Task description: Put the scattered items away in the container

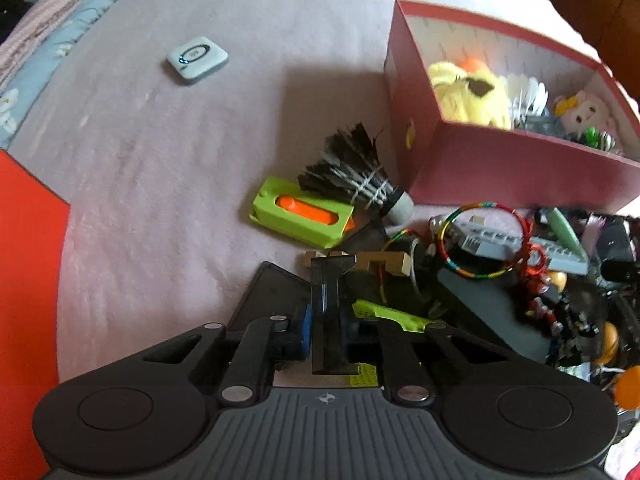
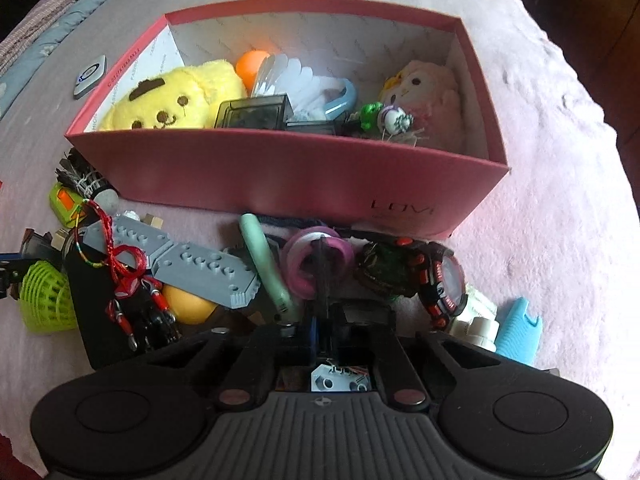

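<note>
The red cardboard box stands open on the pink blanket and holds a yellow plush, a pink plush, a white shuttlecock and small bits. My left gripper is shut on a smoky see-through plastic piece, left of the box. My right gripper is shut down to a narrow slit, its tips in the middle of a pink tape roll in front of the box; it looks pinched on the roll. Scattered items lie around both grippers.
A black shuttlecock and a green-orange toy lie beside the box. A grey studded plate, mint pen, red-black watch, green cage ball and blue comb crowd the front. A white square device lies apart; an orange sheet is at the left.
</note>
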Motion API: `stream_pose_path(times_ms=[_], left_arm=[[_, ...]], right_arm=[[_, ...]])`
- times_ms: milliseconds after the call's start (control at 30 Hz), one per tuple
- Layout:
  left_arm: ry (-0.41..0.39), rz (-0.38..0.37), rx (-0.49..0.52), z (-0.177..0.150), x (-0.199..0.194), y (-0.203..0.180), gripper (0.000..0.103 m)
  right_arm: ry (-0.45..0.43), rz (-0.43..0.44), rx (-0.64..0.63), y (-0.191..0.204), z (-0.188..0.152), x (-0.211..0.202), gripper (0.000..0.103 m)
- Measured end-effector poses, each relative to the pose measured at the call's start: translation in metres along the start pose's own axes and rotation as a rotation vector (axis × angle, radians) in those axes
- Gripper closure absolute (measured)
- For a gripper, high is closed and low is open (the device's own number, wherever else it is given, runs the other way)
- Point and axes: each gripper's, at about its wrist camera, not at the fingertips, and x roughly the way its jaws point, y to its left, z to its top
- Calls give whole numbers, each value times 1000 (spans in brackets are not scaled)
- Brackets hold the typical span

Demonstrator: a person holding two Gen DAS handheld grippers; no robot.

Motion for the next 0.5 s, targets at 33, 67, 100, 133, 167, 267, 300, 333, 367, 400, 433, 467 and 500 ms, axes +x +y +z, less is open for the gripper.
stream_pose_path(times_ms=[33,67,100,133,167,267,300,333,367,400,433,467,500], left_arm=[[-7,-3,-5,-1,-4,1,88],[-14,-4,-10,-1,-8,2,88],[-22,-5,-14,-1,-12,3,88],[-30,-7,-19,-1,-17,3,88],[-39,-10,-26,-2,-22,4,88],[-61,-22,-25,-3,-37,2,88],[-68,-26,-23,-4,-42,1,88],[-75,-30,-21,-5,-47,0,88],[-82,-34,-19,-5,-52,-1,88],[-88,-38,-16,-6,-57,-3,88],[-92,-45,-13,-7,-62,-5,88],[-97,-52,-8,-9,-67,-8,88],[-101,-58,0,-10,-71,-11,88]], right_arm=[[-8,0,3,0,0,-2,96],[-19,0,5,0,0,-5,96],[-29,1,7,0,-1,-8,96],[-37,3,9,-1,-1,-12,96],[-44,7,12,-2,-2,-16,96],[-66,18,21,-4,-5,-30,96],[-74,22,25,-6,-6,-35,96],[-82,26,29,-7,-7,-40,96],[-88,29,32,-8,-9,-44,96],[-94,32,36,-9,-11,-49,96],[-98,37,40,-9,-14,-54,96],[-102,40,43,-10,-16,-58,96],[-106,43,46,-10,-19,-63,96]])
